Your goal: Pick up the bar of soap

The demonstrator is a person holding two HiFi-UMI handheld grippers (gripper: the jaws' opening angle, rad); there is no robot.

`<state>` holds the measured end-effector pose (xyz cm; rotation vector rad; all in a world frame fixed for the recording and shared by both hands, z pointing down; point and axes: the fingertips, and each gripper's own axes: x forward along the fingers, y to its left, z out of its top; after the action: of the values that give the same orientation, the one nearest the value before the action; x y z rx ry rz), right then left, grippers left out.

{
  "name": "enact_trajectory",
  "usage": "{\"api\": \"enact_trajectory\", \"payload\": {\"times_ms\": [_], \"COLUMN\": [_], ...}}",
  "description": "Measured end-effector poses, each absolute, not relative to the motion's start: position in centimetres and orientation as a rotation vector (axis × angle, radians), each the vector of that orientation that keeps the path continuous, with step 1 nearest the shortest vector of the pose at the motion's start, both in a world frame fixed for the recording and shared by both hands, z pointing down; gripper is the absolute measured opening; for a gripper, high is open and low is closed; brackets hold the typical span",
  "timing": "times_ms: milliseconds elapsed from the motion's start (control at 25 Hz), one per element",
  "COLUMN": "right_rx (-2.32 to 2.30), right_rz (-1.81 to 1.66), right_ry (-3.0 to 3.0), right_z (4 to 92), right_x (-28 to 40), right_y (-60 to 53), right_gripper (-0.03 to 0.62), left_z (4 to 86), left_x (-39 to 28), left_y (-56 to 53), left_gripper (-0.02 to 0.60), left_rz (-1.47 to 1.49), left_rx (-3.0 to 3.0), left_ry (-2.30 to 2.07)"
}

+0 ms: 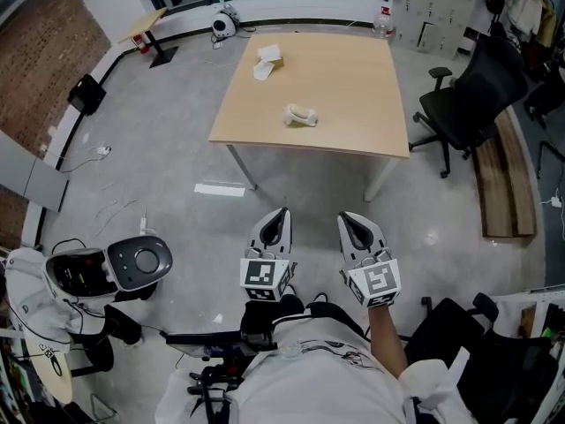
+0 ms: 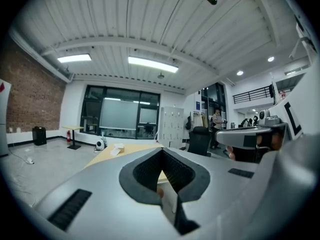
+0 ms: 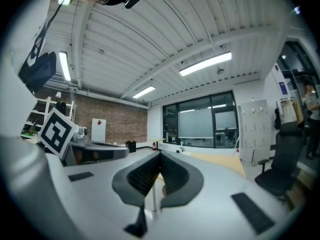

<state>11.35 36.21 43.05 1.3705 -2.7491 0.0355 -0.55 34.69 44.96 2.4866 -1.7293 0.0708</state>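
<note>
A person stands on a grey concrete floor (image 1: pixel 168 140) facing a light wooden tabletop (image 1: pixel 353 87), holding the left tool (image 1: pixel 280 215) and the right tool (image 1: pixel 347 219) side by side close to the body, both pointing toward the table and well apart from it. Each tool's own view shows its dark-padded jaws pressed together at the tips, with nothing between them. The whitish bar of soap (image 1: pixel 300 115) lies alone near the middle of the tabletop, somewhat toward the near edge, and neither tool touches it. Farther back, toward the far left corner, rests a small white box-like item (image 1: pixel 267 60), and a clear bottle (image 1: pixel 381 25) stands at the far right corner. A black office chair (image 1: pixel 468 95) sits just beside the table's right side, with a wooden bench (image 1: pixel 508 179) along the floor beyond it. A brick wall (image 1: pixel 44 51) runs along the left of the room.
</note>
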Motion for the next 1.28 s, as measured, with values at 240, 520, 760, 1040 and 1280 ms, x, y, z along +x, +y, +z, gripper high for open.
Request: {"api": "enact_trajectory", "payload": {"times_ms": [240,520,760,1040,1280], "right_rx": [1.342,1.344,1.377,1.414,1.436], "right_rz": [0.081,0.068,0.015,0.045,0.09], "right_ry": [-2.746,-2.747,-2.746,-2.72,-2.697], "right_z": [43.9,44.0,42.4,43.8,43.1], "right_x": [10.7,9.1,7.8,6.5,4.2], "right_y": [34.7,30.1,24.1,18.4,15.2], "right_gripper": [0.003,0.003,0.003,0.003,0.003], "left_z": [45.6,45.5,44.3,45.8,45.3], "left_x": [-0.9,-2.3,-3.2,-4.8,-7.3], "left_y": [33.6,28.9,22.5,17.0,13.5], "left_gripper": [0.005,0.005,0.005,0.005,0.005], "left_rz": [0.081,0.056,0.024,0.043,0.071], "left_rx": [2.462,2.477,2.522,2.528,2.522], "left_ry": [-1.734,-1.731,-1.697,-1.66,-1.623]}}
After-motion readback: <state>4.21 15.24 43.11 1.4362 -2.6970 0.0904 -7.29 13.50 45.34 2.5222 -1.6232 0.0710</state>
